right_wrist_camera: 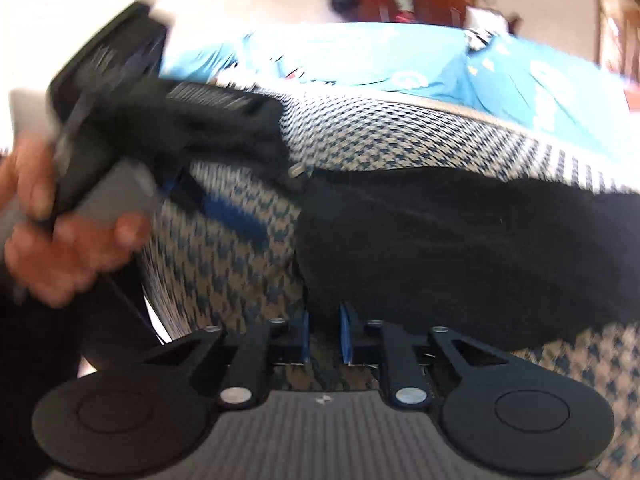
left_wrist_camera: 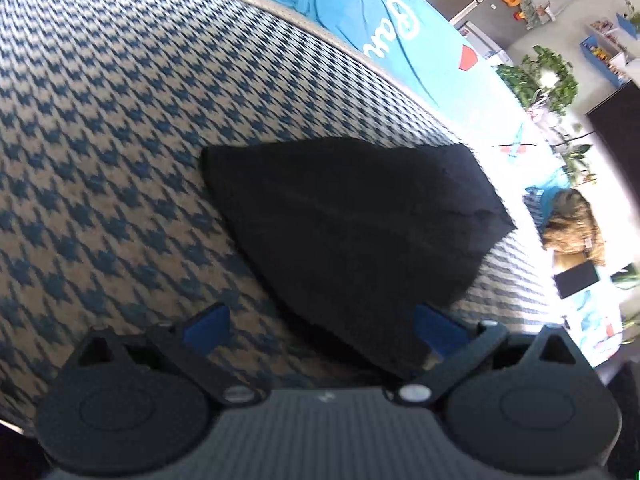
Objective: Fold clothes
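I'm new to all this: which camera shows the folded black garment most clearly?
The left wrist view: the black garment lies sharp and nearly whole on the houndstooth cloth. The right wrist view shows it blurred, running off the right edge.

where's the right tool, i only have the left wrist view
Observer: The right tool sits at the near edge of the black garment, fingers almost together.
Operator: has it pinched the cloth
Observer: Cannot tell; the houndstooth cover shows through the narrow gap lower down.
Operator: can you see my left tool from there
Observer: Yes, a hand holds the left tool at the left of the right wrist picture.
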Available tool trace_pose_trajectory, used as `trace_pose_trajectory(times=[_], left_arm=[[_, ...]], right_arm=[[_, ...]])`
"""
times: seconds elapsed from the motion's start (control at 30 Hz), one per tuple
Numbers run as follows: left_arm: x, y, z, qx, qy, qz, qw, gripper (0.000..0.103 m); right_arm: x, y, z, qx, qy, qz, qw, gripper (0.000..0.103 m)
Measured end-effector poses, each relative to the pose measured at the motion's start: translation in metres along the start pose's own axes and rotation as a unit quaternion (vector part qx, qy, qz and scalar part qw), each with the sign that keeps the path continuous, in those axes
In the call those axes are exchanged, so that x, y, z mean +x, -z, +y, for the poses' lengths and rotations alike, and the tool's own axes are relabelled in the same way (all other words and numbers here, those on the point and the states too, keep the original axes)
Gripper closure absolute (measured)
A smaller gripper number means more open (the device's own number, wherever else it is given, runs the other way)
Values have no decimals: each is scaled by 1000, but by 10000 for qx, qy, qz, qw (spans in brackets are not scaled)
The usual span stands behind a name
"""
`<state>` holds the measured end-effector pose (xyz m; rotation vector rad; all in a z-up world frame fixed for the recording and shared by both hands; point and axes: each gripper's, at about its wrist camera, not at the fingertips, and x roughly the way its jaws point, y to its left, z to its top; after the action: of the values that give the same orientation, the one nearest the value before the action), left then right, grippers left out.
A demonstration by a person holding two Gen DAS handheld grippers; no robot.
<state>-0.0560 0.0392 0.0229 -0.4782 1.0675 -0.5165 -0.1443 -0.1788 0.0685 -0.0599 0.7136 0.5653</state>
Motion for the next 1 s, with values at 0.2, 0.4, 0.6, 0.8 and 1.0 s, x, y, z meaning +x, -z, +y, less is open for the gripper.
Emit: trace_pose_trajectory(times=[0.2, 0.4, 0.6, 0.8, 1.0], left_arm=[[19, 2, -15, -95, 394, 261, 9988, 0], [37, -5, -30, -143, 474, 467, 9977, 31], [38, -12, -35, -124, 303, 559, 9979, 51], [35, -19, -36, -148, 228, 642, 9976, 51], [35, -22, -40, -139, 142, 676, 9975, 51]], right_arm=[[-10, -6, -25, 991, -338, -236, 9942, 87], [-10, -7, -24, 958, -252, -159, 9950, 86], [-7, -2, -10, 339, -20, -63, 9994, 58], [-2, 6, 10, -324, 175, -148, 9992, 37], [15, 8, 21, -824, 763, -269, 9933, 36]])
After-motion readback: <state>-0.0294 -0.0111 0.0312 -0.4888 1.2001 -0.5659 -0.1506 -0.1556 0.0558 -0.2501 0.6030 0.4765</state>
